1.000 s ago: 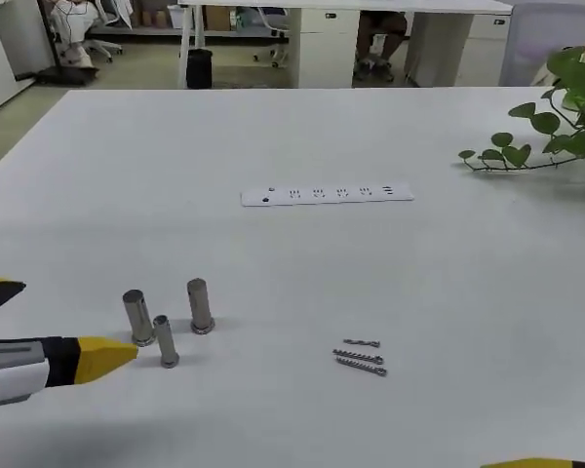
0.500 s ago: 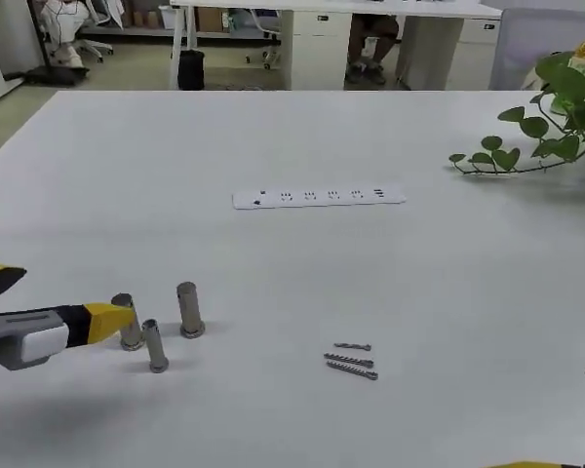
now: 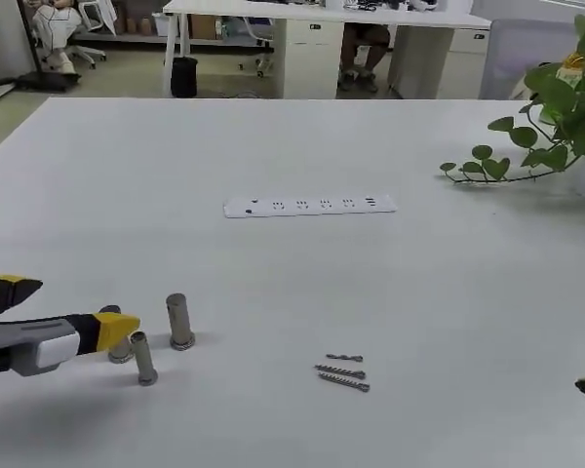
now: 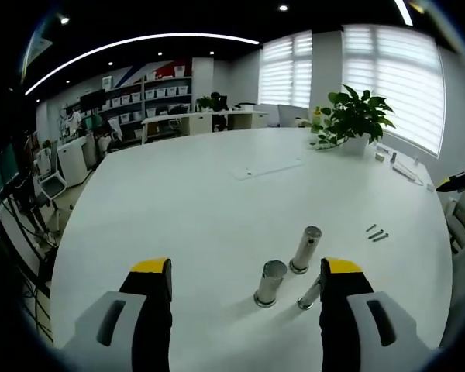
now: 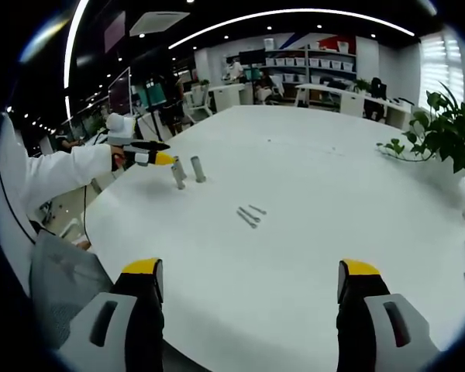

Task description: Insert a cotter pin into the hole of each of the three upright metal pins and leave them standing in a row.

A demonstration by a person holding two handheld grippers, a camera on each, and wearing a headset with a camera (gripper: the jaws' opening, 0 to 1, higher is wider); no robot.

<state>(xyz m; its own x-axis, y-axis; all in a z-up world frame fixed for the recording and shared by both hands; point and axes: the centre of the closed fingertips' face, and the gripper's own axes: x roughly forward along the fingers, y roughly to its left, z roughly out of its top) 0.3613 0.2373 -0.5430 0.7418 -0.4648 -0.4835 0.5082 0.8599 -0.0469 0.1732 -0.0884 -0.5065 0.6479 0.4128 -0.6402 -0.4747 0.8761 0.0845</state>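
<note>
Left claw [image 4: 246,267], wide open and empty, has advanced so the nearest metal pin [image 4: 271,282] stands between its jaws.

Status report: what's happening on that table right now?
Left gripper open, close to three upright metal pins. Right gripper open, empty. Cotter pins lying loose, none inserted.
</note>
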